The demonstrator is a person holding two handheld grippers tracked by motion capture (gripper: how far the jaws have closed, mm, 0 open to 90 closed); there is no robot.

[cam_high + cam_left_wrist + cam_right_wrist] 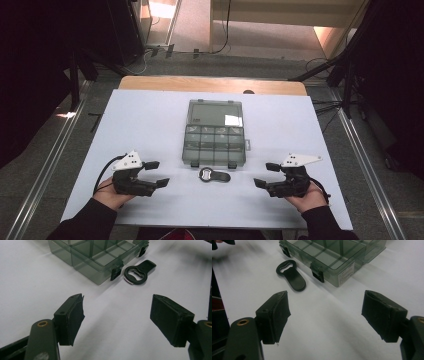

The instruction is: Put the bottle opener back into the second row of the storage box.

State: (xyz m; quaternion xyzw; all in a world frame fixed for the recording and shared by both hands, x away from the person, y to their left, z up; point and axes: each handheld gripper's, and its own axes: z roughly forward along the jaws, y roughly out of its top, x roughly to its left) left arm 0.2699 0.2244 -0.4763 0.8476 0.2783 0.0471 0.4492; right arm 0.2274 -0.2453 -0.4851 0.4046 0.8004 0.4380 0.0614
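Note:
A smoky clear compartment box [214,139] lies open in the middle of the white table, lid folded back, its cells looking empty. A black bottle opener [214,175] lies flat just in front of the box. My left gripper [155,173] rests at the front left, open, nothing between its jaws. My right gripper [265,175] rests at the front right, also open and holding nothing. In the left gripper view the bottle opener [139,272] and the box [95,255] lie ahead of the gripper [117,315]. The right gripper view has the opener [291,275] and box [334,257] ahead of the gripper [324,315].
The white table top [150,120] has a wooden edge [210,84] at the far side. Metal rails and cables run along the floor on both sides. Dark stands rise at the left and right of the table.

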